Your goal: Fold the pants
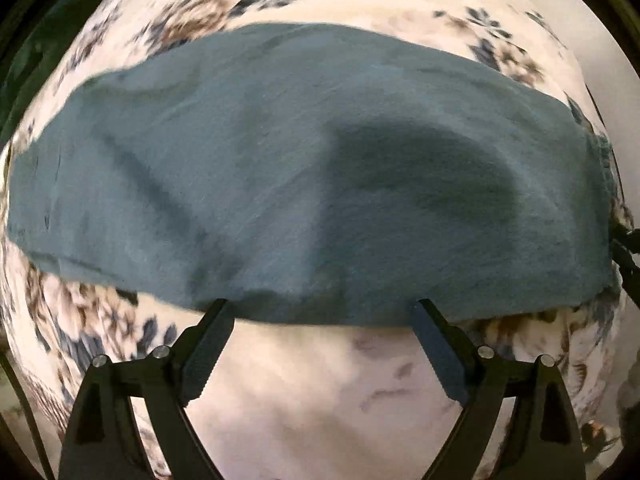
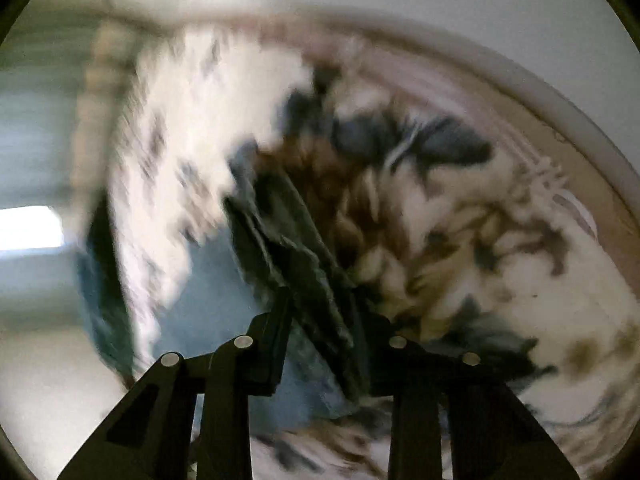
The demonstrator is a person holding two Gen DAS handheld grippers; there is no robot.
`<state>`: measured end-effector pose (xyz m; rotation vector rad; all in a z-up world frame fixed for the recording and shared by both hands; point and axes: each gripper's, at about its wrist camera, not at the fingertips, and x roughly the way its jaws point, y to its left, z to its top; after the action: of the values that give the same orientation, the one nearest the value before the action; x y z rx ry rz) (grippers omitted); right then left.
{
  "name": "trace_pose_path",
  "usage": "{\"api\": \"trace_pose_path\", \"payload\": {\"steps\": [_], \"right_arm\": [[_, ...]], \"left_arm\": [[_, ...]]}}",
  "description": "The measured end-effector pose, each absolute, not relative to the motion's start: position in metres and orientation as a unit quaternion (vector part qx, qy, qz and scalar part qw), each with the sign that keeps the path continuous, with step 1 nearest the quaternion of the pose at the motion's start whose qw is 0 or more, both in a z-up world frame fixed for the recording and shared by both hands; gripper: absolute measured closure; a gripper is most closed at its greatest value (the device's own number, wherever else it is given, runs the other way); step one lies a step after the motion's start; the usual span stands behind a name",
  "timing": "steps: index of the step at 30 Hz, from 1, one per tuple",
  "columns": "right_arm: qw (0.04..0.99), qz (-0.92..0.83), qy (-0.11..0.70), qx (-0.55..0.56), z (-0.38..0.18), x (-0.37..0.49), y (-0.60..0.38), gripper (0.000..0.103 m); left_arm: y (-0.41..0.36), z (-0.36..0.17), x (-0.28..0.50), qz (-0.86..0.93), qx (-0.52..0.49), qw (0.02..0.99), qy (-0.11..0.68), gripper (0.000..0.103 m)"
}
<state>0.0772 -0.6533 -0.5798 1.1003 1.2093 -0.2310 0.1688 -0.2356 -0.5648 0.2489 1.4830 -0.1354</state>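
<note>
Crosswise, teal pants (image 1: pixel 304 168) lie long side-to-side on floral bedding (image 1: pixel 304 380) — left gripper (image 1: pixel 322 312) spread, right gripper (image 2: pixel 320 320) pinching their edge.

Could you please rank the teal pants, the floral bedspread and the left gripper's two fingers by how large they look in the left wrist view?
1. Teal pants, though the floral bedspread continues beneath them.
2. Floral bedspread.
3. Fingers, alike; nearness enlarges them.

The pants (image 1: pixel 304 168) lie flat on the bedspread (image 1: pixel 304 380), stretched left to right across it. The left gripper (image 1: pixel 322 312) hangs above the pants' near edge. The right gripper (image 2: pixel 320 308) sits at the pants' right end, a fold of them between its fingers.
</note>
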Motion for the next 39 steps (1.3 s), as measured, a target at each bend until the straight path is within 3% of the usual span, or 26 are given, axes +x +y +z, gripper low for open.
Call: {"api": "trace_pose_path", "payload": {"steps": [2, 7, 12, 15, 16, 17, 19, 22, 24, 25, 26, 31, 34, 39], "right_arm": [[0.678, -0.117, 0.559, 0.464, -0.586, 0.078, -0.646, 0.098], [0.732, -0.175, 0.561, 0.346, -0.551, 0.082, -0.631, 0.1], [0.684, -0.166, 0.587, 0.401, -0.573, 0.093, -0.644, 0.098], [0.7, -0.165, 0.553, 0.421, -0.54, 0.081, -0.655, 0.091], [0.71, -0.157, 0.538, 0.425, -0.527, 0.077, -0.656, 0.084], [0.715, -0.145, 0.534, 0.427, -0.52, 0.076, -0.655, 0.065], [0.719, -0.113, 0.54, 0.422, -0.517, 0.079, -0.648, 0.048], [0.709, -0.092, 0.586, 0.383, -0.536, 0.093, -0.633, 0.048], [0.701, -0.091, 0.611, 0.357, -0.552, 0.105, -0.621, 0.05], [0.703, -0.092, 0.62, 0.336, -0.556, 0.11, -0.615, 0.074], [0.705, -0.089, 0.63, 0.313, -0.557, 0.114, -0.608, 0.084], [0.766, -0.126, 0.6, 0.195, -0.518, 0.12, -0.59, 0.086], [0.77, -0.154, 0.581, 0.214, -0.509, 0.114, -0.607, 0.086], [0.691, -0.131, 0.629, 0.331, -0.567, 0.113, -0.631, 0.078]], "left_arm": [[-0.244, -0.563, 0.17, -0.067, 0.125, 0.734, 0.664, 0.012], [-0.259, -0.551, 0.174, -0.07, 0.149, 0.75, 0.641, 0.012], [-0.241, -0.539, 0.171, -0.062, 0.135, 0.757, 0.636, 0.012], [-0.231, -0.537, 0.17, -0.056, 0.12, 0.758, 0.639, 0.012], [-0.227, -0.539, 0.17, -0.055, 0.118, 0.757, 0.64, 0.012], [-0.227, -0.544, 0.168, -0.05, 0.115, 0.755, 0.644, 0.012], [-0.225, -0.549, 0.164, -0.046, 0.109, 0.748, 0.653, 0.012], [-0.222, -0.552, 0.159, -0.043, 0.103, 0.744, 0.659, 0.012], [-0.223, -0.552, 0.156, -0.042, 0.105, 0.744, 0.658, 0.012], [-0.223, -0.553, 0.155, -0.041, 0.106, 0.744, 0.658, 0.012], [-0.223, -0.554, 0.154, -0.041, 0.106, 0.743, 0.659, 0.012], [-0.221, -0.557, 0.151, -0.037, 0.107, 0.741, 0.662, 0.012], [-0.217, -0.557, 0.153, -0.03, 0.101, 0.742, 0.662, 0.012], [-0.207, -0.554, 0.16, -0.023, 0.089, 0.747, 0.659, 0.012]]}}
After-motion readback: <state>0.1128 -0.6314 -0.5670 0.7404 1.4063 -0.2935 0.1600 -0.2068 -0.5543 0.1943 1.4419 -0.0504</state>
